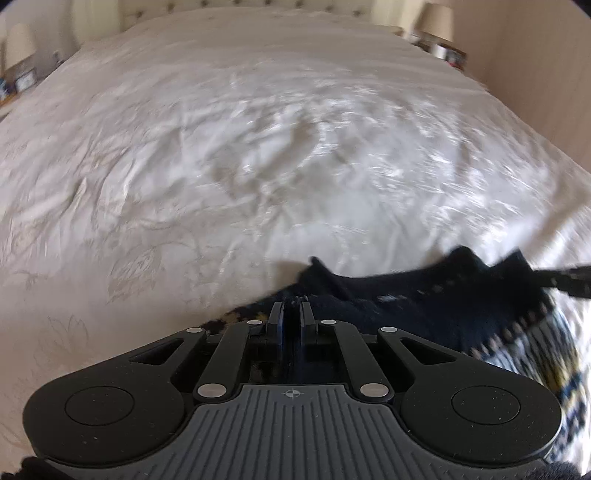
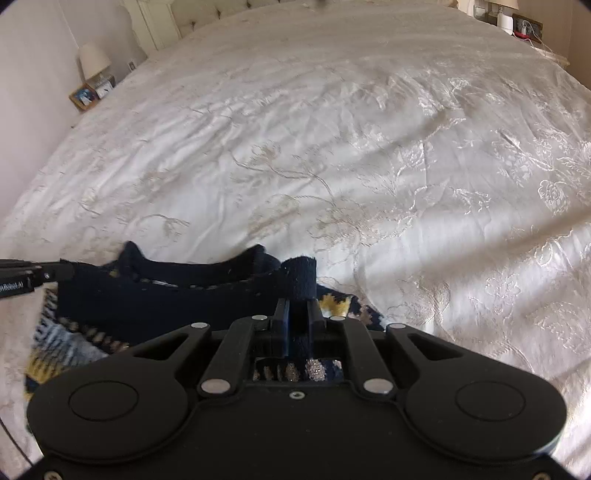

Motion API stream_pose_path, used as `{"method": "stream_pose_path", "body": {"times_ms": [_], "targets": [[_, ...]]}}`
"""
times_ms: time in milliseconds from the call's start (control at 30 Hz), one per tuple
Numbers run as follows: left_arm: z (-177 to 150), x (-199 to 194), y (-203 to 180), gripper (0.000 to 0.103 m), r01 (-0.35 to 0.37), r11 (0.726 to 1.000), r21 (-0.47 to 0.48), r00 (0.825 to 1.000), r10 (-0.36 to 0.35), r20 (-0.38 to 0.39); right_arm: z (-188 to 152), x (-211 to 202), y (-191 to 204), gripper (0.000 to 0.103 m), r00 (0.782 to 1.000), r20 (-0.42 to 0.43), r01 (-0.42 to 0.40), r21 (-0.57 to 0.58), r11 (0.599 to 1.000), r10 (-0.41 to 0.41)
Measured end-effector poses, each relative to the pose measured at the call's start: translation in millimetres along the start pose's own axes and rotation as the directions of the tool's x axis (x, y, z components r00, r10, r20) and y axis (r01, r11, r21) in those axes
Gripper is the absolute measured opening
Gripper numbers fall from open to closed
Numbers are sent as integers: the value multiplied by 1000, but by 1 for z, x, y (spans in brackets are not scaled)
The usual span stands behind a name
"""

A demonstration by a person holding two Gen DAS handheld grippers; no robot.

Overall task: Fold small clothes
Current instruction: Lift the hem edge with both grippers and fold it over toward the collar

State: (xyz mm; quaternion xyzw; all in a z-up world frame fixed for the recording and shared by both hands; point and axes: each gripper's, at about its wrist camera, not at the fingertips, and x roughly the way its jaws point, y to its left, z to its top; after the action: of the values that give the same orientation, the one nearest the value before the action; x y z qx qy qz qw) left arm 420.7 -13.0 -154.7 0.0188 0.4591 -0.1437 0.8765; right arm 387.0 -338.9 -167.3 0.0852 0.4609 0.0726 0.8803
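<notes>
A dark navy knitted garment (image 1: 399, 306) with a yellow, white and blue pattern hangs stretched between my two grippers, just above the white bedspread (image 1: 229, 155). My left gripper (image 1: 291, 308) is shut on its one edge. My right gripper (image 2: 299, 306) is shut on the other edge of the garment (image 2: 155, 295), with a navy fold sticking up between the fingers. The right gripper shows at the right edge of the left wrist view (image 1: 569, 280), and the left gripper at the left edge of the right wrist view (image 2: 33, 277). The left view is motion-blurred.
The bedspread (image 2: 369, 147) is a large embroidered satin cover on a bed. A nightstand with a lamp (image 2: 94, 59) and a picture frame (image 2: 84, 96) stands at the far left, another lamp (image 1: 436, 22) at the far right. A tufted headboard (image 2: 229, 11) runs along the far side.
</notes>
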Motion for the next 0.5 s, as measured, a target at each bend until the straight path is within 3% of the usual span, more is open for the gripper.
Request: {"method": "stream_pose_path", "body": {"times_ms": [133,200,267,367,433,467,500], "targets": [[3,7,6,8,-9,1000,-10,1000,9,8,2,11,-7,16,1000,-15,13,4,1000,-13],[6,9,6,7,-7,1000,2,1000,7,16,2,10,-8,5,1000,-4,12,0,1000,-12],[10,13,4,7,2,1000,2,1000,-2,7,3,10,-9,5,1000,-7,-1,0,1000,1],[10,10,5,8,-6,1000,-12,1000,7,12,4,10,-12,20,1000,-17,-1,42,999,1],[8,2,6,10,-35,999,-21,999,35,35,2,4,-15,24,1000,1,-4,72,997,4],[7,-4,6,13,-49,998,-24,998,50,43,0,0,-17,25,1000,6,-6,83,996,5],[6,-10,5,25,-53,998,-24,997,54,51,-3,-4,-16,25,1000,7,-8,86,996,7]]}}
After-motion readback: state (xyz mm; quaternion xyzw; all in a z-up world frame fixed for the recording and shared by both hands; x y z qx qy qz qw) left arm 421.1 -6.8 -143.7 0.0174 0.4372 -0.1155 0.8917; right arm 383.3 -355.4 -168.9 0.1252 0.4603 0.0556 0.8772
